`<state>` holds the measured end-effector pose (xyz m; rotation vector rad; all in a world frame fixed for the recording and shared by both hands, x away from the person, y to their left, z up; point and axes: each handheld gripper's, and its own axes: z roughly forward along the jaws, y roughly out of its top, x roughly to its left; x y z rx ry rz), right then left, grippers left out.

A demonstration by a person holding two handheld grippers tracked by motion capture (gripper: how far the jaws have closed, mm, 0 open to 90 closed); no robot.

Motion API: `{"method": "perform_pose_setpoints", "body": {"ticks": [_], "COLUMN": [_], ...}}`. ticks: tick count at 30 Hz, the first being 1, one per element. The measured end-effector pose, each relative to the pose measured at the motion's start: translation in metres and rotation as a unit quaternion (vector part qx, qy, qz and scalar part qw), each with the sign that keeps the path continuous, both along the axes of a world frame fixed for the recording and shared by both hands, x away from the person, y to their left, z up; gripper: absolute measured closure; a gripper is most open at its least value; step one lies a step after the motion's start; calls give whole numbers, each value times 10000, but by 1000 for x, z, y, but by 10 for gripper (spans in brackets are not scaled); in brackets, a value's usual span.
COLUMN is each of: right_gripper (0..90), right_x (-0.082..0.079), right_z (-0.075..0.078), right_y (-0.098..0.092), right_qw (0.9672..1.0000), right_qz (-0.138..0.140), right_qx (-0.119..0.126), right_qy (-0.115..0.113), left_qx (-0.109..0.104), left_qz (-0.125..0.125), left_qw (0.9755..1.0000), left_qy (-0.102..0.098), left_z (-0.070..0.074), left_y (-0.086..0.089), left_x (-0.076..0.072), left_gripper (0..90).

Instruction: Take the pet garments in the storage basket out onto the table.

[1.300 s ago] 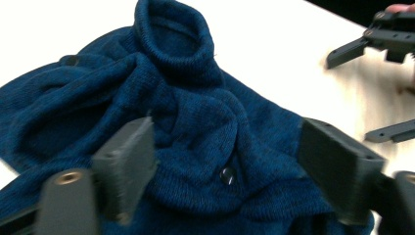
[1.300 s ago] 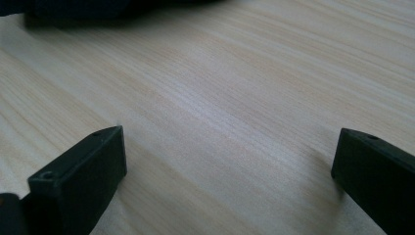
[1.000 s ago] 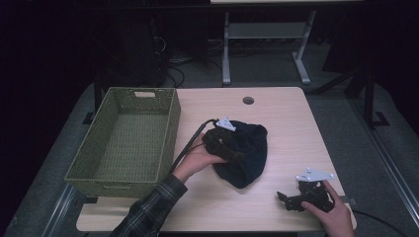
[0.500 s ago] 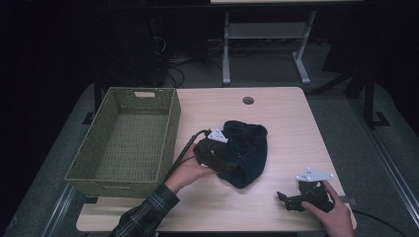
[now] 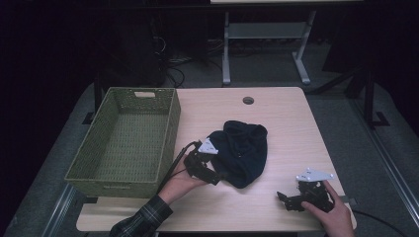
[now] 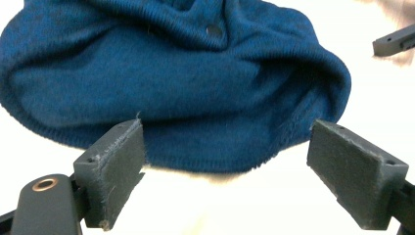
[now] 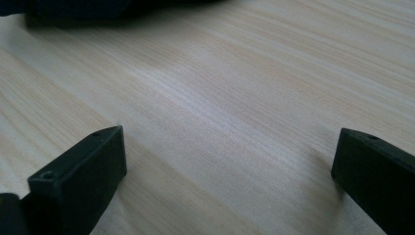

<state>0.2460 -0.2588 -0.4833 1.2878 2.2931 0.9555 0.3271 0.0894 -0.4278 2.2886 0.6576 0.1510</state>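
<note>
The blue hat [image 6: 171,93] is seen straight ahead of the left gripper [image 6: 225,171], whose jaws are spread wide at its near edge, while the right gripper [image 5: 289,200], also held open, is kept well apart.

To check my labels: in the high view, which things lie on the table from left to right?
basket → left gripper → hat → right gripper

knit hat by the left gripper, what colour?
Dark blue, plain knit. The knit hat shows best in the left gripper view; in the high view it reads almost black.
</note>
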Motion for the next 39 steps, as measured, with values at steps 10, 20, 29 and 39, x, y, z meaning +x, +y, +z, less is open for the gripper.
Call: {"method": "perform_pose_setpoints", "body": {"ticks": [10,20,29,39], "right_gripper": [0,0,0,0], "right_x": [0,0,0,0], "right_z": [0,0,0,0], "right_y": [0,0,0,0], "right_qw": [10000,10000,10000,10000], "right_qz": [1,0,1,0], "right_qx": [0,0,-1,0], "right_qy": [0,0,-1,0], "left_qx": [256,467,602,119], "left_qz": [134,246,325,442], "left_qw": [9996,9986,9976,9981], "left_qy": [-60,54,-71,-411], "left_z": [-14,-30,-39,-49], "left_y": [6,12,13,21], "left_x": [-12,-21,-28,-36], "left_gripper": [136,135,129,127]}}
